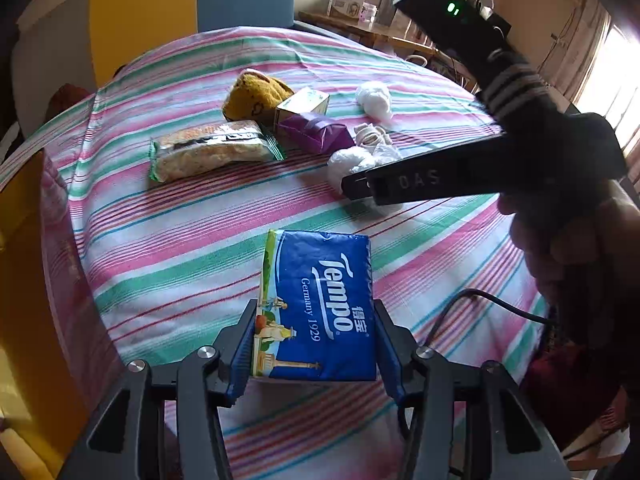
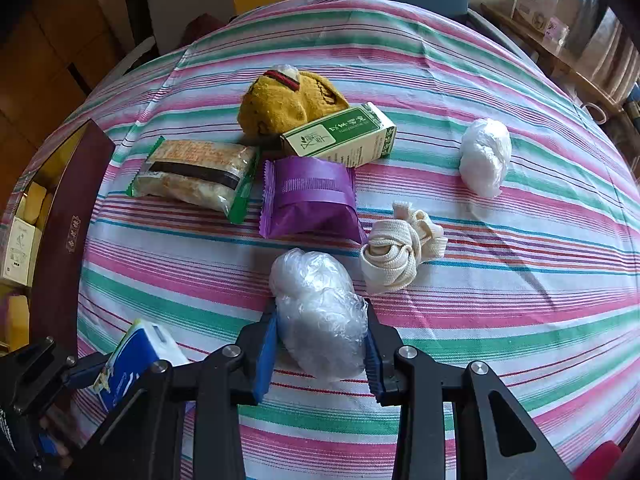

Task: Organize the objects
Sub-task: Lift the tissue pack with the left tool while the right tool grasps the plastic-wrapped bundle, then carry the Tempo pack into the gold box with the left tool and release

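My left gripper [image 1: 316, 308] is shut on a blue Tempo tissue pack [image 1: 320, 280], held just above the striped tablecloth [image 1: 180, 264]. In the right wrist view that tissue pack [image 2: 132, 360] shows at the lower left. My right gripper [image 2: 320, 312] points down at the table, and its blue pads press both sides of a crumpled clear plastic bag ball [image 2: 312, 280] that rests on the cloth. From the left wrist view, the right gripper [image 1: 360, 188] appears side-on over that plastic ball [image 1: 348, 162], with a hand behind it.
Behind lie a snack packet [image 2: 196, 172], a purple packet [image 2: 310, 196], a green-and-white carton [image 2: 344, 136], a yellow sock [image 2: 288, 104], a cream strap bundle [image 2: 400, 248] and a second white plastic ball [image 2: 484, 156]. A dark red open box [image 2: 68, 216] stands at the table's left edge.
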Demonstrator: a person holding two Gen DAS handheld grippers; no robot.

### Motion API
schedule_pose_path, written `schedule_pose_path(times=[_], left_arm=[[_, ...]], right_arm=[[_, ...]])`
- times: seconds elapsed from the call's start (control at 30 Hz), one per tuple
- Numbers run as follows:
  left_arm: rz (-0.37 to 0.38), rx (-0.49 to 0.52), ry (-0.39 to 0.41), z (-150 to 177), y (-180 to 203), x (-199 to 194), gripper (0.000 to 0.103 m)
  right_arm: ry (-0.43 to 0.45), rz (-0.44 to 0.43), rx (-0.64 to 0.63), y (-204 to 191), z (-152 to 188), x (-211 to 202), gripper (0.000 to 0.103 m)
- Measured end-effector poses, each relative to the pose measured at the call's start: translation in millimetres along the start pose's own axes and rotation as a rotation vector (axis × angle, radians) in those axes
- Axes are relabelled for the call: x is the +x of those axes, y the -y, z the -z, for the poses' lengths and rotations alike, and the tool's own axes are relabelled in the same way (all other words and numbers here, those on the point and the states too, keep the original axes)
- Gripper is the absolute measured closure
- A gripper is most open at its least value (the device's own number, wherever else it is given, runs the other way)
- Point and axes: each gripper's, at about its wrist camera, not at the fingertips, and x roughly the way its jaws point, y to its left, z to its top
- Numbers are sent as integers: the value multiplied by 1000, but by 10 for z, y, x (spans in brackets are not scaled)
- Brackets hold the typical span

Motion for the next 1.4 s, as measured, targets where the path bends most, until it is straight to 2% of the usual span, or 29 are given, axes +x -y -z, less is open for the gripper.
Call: schedule_pose_path(times=[0.33, 0.63, 0.87, 1.4], left_arm=[[-106, -55, 116, 82, -197, -630, 50], [-147, -113, 197, 114, -374, -1017, 50], [-152, -133, 205, 183, -436, -1083, 50], [-156, -163, 203, 237, -538, -1114, 50]], right_arm=[[-15, 0, 23, 32, 7, 41, 65], [-18, -10, 49, 66, 25, 64, 65], [-11, -21, 58, 73, 83, 51, 61], [-6, 33, -18, -11, 84, 72, 61]])
